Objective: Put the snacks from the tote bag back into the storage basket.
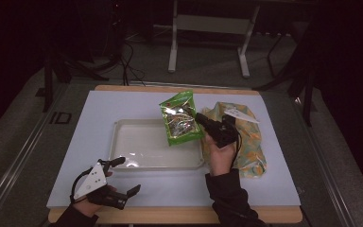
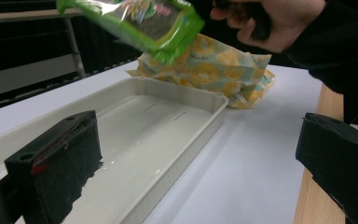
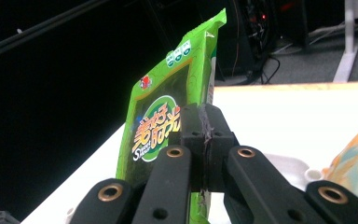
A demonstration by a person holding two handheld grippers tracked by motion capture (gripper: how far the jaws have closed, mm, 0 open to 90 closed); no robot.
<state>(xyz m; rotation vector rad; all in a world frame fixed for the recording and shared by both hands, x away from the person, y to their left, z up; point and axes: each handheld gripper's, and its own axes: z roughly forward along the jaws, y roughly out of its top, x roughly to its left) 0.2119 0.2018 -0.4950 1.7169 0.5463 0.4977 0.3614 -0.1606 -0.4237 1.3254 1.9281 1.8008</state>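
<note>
High view: a green snack bag (image 1: pixel 181 118) is held pinched at its right edge by the right gripper (image 1: pixel 208 124), a little right of the frame's centre, and is seen hanging above the far right corner of a shallow white tray (image 1: pixel 123 137). In the right gripper view the two black jaws are seen pressed together on the bag's edge (image 3: pixel 168 121), with the bag standing nearly upright, its long axis running from lower left to upper right of that frame. The bag lies directly ahead of this gripper, on its left side in the high view, so the tray's open floor is judged to be just below and to the left of the bag; a lowering move would likely bring it inside. Behind the right hand (image 1: pixel 221 153) a yellow patterned bag (image 1: pixel 250 142) is seen lying flat on the white table cover (image 1: pixel 274 184), just beside the tray's right wall. The left gripper (image 1: pixel 123 177) is found at the lower left of the frame, near the tray's near left corner, with its jaws spread wide and nothing between them; it is well apart from the snack bag. In the left gripper view the tray's inside (image 2: pixel 140 135) appears bare, and nothing is seen standing between bag and tray.
</note>
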